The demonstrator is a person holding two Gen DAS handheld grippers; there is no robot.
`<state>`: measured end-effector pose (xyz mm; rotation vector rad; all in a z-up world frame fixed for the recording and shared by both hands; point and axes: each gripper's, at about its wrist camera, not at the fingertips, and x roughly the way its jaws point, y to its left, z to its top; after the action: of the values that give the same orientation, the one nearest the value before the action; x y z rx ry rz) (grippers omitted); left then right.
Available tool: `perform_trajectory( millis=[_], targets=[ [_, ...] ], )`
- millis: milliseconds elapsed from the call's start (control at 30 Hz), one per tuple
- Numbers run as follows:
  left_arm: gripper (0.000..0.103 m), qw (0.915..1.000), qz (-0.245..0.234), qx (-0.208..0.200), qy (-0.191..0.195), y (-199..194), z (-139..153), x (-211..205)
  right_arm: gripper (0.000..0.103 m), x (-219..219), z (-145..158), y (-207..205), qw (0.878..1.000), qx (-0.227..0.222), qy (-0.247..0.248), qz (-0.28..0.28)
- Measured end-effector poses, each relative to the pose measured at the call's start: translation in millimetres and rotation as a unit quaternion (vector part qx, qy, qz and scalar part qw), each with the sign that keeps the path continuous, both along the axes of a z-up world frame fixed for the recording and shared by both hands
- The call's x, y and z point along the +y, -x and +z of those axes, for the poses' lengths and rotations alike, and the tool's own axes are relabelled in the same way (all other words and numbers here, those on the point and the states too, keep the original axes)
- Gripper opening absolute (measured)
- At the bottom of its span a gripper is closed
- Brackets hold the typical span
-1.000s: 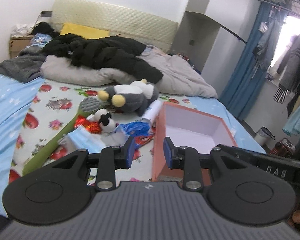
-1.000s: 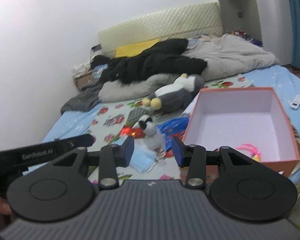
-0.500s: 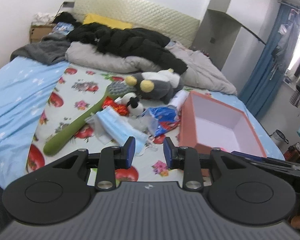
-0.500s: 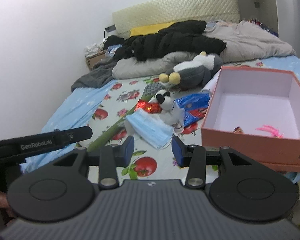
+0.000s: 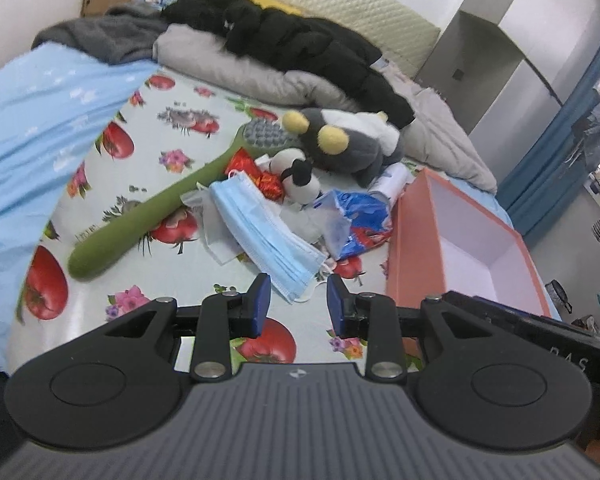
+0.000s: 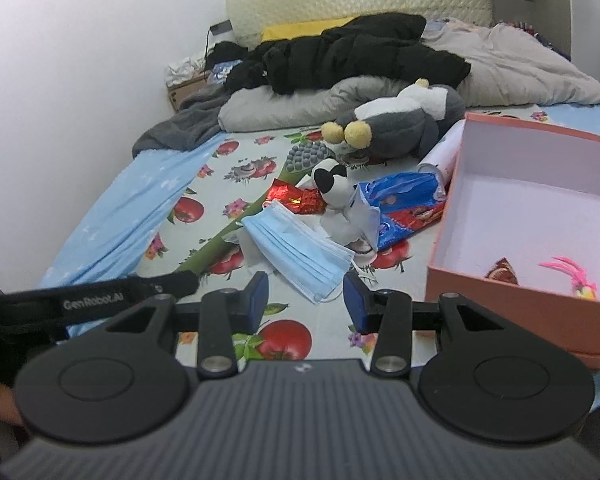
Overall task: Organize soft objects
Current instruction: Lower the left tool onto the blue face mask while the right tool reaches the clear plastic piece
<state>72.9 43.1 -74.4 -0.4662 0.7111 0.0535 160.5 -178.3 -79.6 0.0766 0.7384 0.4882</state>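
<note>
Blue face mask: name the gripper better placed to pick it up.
Left, narrowly. The blue face mask has its near corner almost between the open left gripper; the right gripper is equally open but nearer the box.

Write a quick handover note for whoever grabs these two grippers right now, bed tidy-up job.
Left gripper: open, empty, just short of the blue face mask.
Right gripper: open, empty, aimed at the same mask.
On the bed: grey penguin plush, small black-and-white plush, green long-handled brush, blue wrapper.
Orange box, right of the pile: holds a pink feathered toy and one small dark piece.
Done: no plush or mask boxed yet.
Left: mask likely first, then plushes.
</note>
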Motion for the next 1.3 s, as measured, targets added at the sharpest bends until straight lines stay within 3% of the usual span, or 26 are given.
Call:
perform_trajectory(
  millis=[467,833,967,1300],
  targets=[
    [0.036,0.9970,-0.001,0.051,0.059,-89,-87,39,0.044,47,-50,-92,0.999,0.031,0.030,-0.006],
    [0.035,0.9907,0.001,0.080,0.110,-132,-141,45,0.040,70,-98,-149,0.997,0.054,0.047,-0.023],
    [0.035,0.9856,0.005,0.080,0.149,-137,-155,48,0.036,77,-112,-164,0.996,0.061,0.054,-0.034],
    [0.035,0.9780,0.014,0.079,0.193,-151,-171,50,0.026,80,-139,-192,0.994,0.086,0.049,-0.047]
  ],
)
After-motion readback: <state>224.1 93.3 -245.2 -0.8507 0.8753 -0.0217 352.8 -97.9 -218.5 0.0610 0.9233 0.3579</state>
